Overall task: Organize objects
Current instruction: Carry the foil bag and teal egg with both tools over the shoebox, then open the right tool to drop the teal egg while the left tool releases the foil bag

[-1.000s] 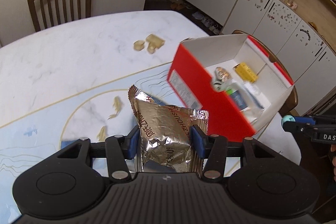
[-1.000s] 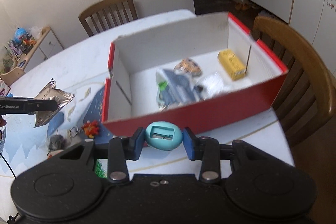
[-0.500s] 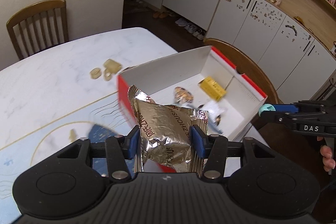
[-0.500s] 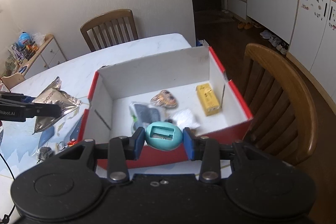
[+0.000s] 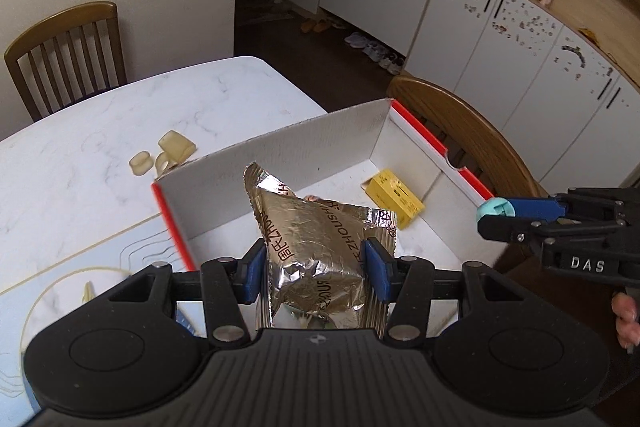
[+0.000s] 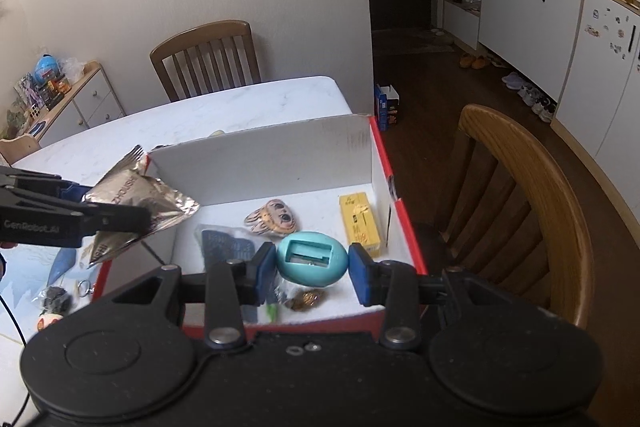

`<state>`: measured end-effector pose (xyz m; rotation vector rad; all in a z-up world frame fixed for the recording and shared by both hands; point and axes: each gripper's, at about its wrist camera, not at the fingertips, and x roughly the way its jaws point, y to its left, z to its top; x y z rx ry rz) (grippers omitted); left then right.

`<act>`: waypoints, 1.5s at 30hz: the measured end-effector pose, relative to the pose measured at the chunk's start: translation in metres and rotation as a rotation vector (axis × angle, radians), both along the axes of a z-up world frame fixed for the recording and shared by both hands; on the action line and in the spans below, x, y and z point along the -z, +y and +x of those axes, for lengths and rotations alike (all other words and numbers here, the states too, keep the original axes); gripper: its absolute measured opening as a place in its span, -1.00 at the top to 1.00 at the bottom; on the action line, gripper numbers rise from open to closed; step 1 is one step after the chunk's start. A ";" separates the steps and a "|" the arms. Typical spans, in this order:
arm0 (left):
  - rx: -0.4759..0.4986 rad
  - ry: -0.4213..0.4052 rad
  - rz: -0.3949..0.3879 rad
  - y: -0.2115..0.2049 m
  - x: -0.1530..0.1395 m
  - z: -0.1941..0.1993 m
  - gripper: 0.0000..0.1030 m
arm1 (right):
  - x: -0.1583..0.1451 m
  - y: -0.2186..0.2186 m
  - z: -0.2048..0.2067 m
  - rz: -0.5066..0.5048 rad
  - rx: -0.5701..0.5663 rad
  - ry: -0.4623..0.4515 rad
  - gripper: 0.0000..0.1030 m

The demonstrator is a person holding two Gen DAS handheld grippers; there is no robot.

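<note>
On the white marble-patterned table (image 5: 80, 147), at about ten o'clock from the box in the left wrist view, lie a few small pale-yellow translucent pieces (image 5: 162, 157). A brown wooden slat-back chair (image 5: 66, 47) stands behind the table's far edge.

The left gripper (image 5: 316, 267) has its two blue-padded fingers (image 5: 252, 273) clamped on a crinkled silver foil snack packet (image 5: 320, 251) with dark lettering, the packet standing up between them. From the right wrist view this packet (image 6: 136, 205) hangs over the box's left wall, at nine o'clock from the box's middle.

The open cardboard box, red outside and white inside (image 5: 304, 147), sits at the table's right end. On its floor lie a flat tiger-face piece (image 6: 274, 219) near the centre, a small yellow rectangular carton (image 6: 358, 223) at three o'clock beside the right wall, a dark blue plastic sachet (image 6: 226, 247) at eight o'clock, and a small brownish item (image 6: 306, 301) at six o'clock, too hidden to identify.

The right gripper (image 6: 312, 267) is closed on a turquoise egg-shaped pencil sharpener (image 6: 312, 259), blue pads pressing its two ends, held above the box's near half. In the left wrist view it (image 5: 494, 211) hovers at the box's right rim.

A second curved-back wooden chair (image 6: 532, 195) stands just right of the box.
</note>
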<state>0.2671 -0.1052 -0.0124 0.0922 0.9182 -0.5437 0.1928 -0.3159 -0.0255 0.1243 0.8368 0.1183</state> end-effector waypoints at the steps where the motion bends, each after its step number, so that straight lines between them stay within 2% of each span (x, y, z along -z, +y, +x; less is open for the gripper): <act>1: -0.005 -0.001 0.005 -0.004 0.001 0.003 0.02 | 0.001 -0.001 0.005 0.001 -0.004 0.005 0.27; 9: -0.017 0.000 0.048 -0.035 0.018 0.026 0.02 | 0.025 0.000 0.030 -0.031 -0.077 0.063 0.27; 23: -0.007 0.072 0.117 -0.080 0.060 0.060 0.02 | 0.060 0.009 0.053 -0.086 -0.194 0.163 0.27; 35: 0.009 0.121 0.188 -0.104 0.086 0.072 0.00 | 0.077 0.014 0.060 -0.095 -0.247 0.198 0.27; 43: 0.004 0.123 0.205 -0.107 0.088 0.073 -0.03 | 0.080 0.013 0.062 -0.074 -0.259 0.223 0.25; 45: 0.000 0.118 0.207 -0.107 0.087 0.071 -0.10 | 0.079 0.013 0.062 -0.072 -0.263 0.227 0.21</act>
